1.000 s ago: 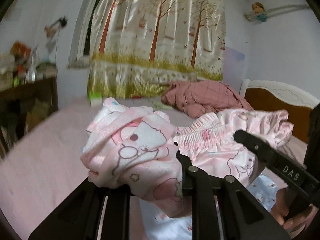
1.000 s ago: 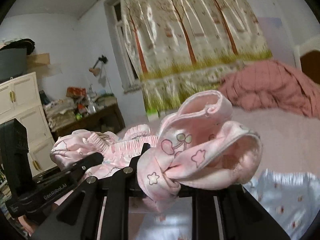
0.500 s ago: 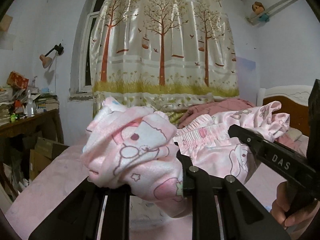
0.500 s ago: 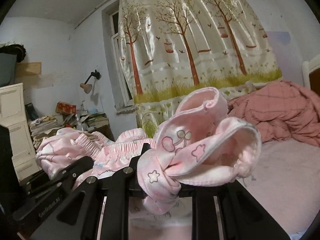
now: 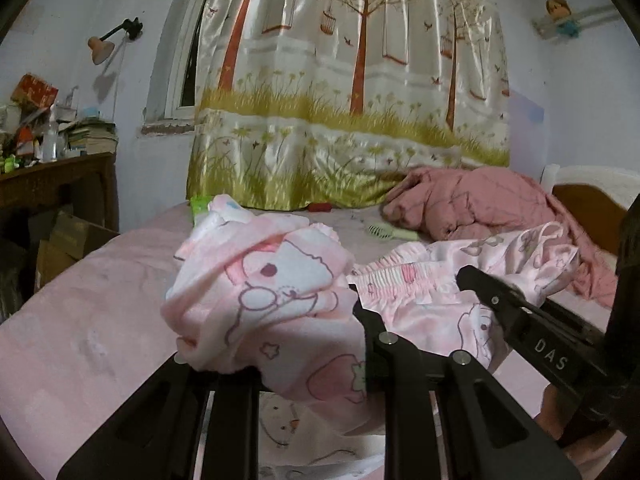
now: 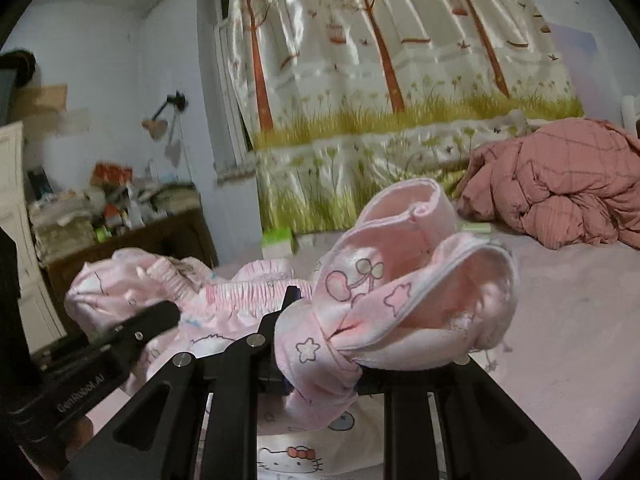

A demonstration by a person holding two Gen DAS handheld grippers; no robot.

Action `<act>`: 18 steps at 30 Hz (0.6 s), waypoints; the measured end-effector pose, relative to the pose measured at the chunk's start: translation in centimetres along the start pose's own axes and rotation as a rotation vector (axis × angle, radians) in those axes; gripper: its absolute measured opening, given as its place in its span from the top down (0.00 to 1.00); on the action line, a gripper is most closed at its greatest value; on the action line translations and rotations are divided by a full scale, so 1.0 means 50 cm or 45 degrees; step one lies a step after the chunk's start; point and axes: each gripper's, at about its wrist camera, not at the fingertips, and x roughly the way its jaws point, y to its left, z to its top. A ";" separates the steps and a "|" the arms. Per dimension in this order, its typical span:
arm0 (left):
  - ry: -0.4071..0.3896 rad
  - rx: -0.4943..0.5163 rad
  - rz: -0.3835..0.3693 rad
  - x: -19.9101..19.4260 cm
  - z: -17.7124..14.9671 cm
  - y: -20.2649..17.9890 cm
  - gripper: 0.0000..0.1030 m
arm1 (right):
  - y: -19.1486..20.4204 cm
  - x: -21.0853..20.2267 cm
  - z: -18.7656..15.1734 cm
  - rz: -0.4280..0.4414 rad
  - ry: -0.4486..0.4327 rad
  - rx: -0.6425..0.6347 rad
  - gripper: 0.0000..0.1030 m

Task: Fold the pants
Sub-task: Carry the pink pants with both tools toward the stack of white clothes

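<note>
I see one pair of pink cartoon-print pants (image 5: 264, 304), lifted above the pink bed (image 5: 80, 320) and stretched between my two grippers. My left gripper (image 5: 276, 344) is clenched on one bunched end of the fabric; my right gripper (image 6: 320, 340) is clenched on the other bunched end, with the gathered waistband (image 6: 248, 292) sagging between them. Past the pants lies one crumpled pink quilt (image 5: 480, 204) near the headboard (image 5: 588, 208). One tree-print curtain (image 5: 352, 92) hangs behind the bed, one wall lamp (image 5: 102, 48) is beside the window, and one cluttered desk (image 5: 56, 172) stands left.
</note>
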 end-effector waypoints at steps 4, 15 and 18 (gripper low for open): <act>0.070 0.005 0.010 0.037 -0.024 0.007 0.80 | -0.001 0.023 -0.020 -0.017 0.040 -0.029 0.80; 0.133 0.006 0.024 0.087 -0.065 0.020 0.69 | -0.017 0.064 -0.054 -0.068 0.118 -0.072 0.80; 0.185 -0.020 0.042 0.102 -0.070 0.031 0.56 | -0.016 0.072 -0.063 -0.091 0.141 -0.087 0.79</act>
